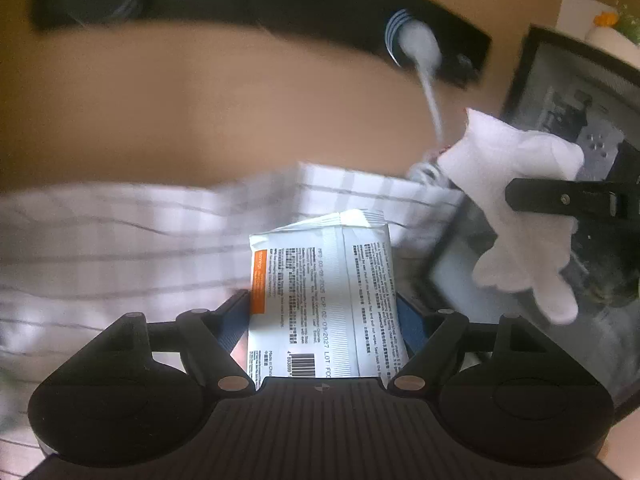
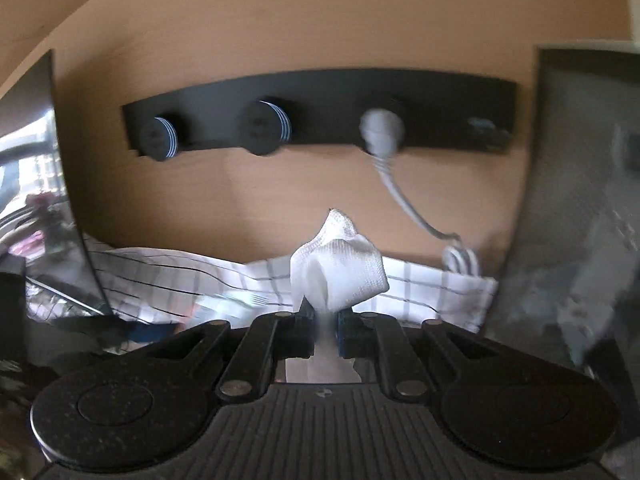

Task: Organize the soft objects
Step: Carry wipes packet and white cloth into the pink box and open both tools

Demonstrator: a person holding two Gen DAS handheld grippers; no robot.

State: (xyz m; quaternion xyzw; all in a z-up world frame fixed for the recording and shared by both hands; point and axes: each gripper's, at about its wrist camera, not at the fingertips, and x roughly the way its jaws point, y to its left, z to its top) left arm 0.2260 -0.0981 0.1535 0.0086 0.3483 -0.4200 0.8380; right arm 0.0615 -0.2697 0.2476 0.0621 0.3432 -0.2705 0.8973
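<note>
progress looks mid-way, my read: both grippers are loaded and up off the surface, nothing visibly put away yet, no bin or drawer in sight so the destination is unclear. largest item, checked cloth (image 1: 120,248), thin woven fabric with dark grid lines, lies rumpled on the tan wooden surface (image 1: 200,120) and is untouched. left gripper (image 1: 326,312) is pinching the wipes pack (image 1: 320,280), flat glossy printed pouch with an orange patch and barcode, upright between the fingers. right gripper (image 2: 324,330) is pressed together on a white glove (image 2: 340,272), soft knit, bunched above the jaws, fingers dangling in the left view. grey cable (image 2: 400,196) hangs from a plug.
</note>
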